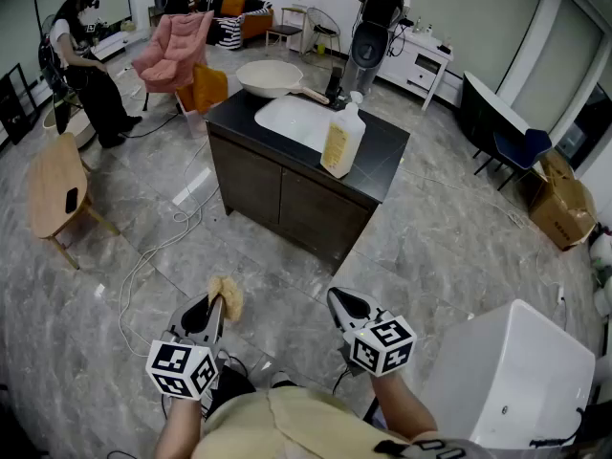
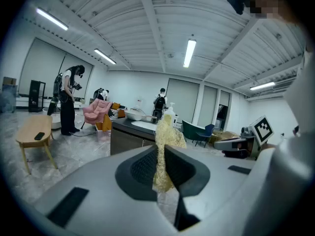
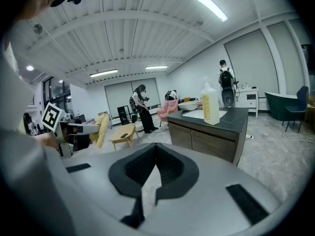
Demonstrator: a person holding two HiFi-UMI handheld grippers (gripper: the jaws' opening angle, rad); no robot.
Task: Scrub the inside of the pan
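Left claw is clamped on a straw-yellow scrub pad (looks soft and floppy, weighs next to nothing, so it'll probably squash flat when pressed). Right claw is closed on nothing. Both are well short of the worktop. A loose cable lies on the floor before the worktop's left corner, a trip risk I'd say. A soap bottle stands at the worktop's near edge, just beside the sink. The pan sits at the worktop's far left end, its handle pointing toward the worktop's middle. It looks stiff but light, so I'd guess it skates: pin the handle with the right claw.
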